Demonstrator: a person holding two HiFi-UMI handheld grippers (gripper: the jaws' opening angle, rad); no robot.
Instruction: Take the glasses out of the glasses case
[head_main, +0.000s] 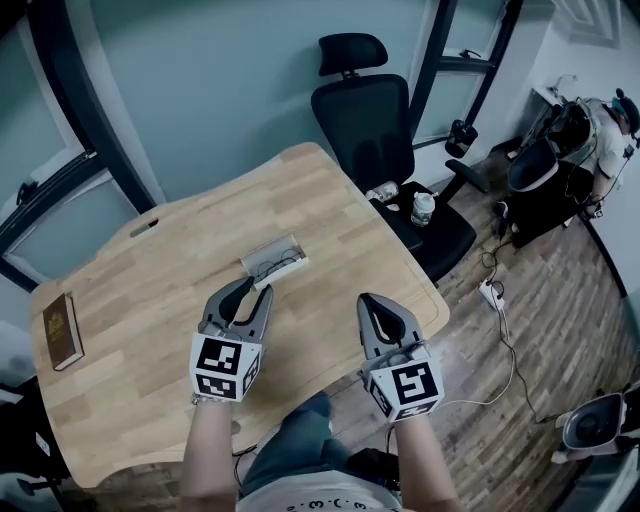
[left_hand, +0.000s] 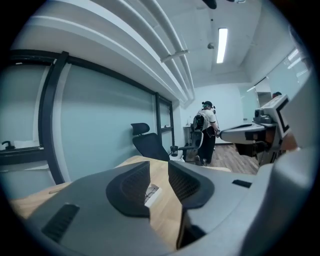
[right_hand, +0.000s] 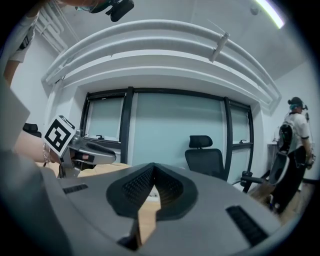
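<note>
Glasses case (head_main: 273, 258) central on table (head_main: 150, 285), book (head_main: 62, 331) at left edge, chair (head_main: 362, 122) behind (bottle (head_main: 423, 208) on seat)

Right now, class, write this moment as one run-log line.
left hand-held gripper: open, empty | right hand-held gripper: shut, empty | glasses case: open on table, glasses inside, untouched
</note>
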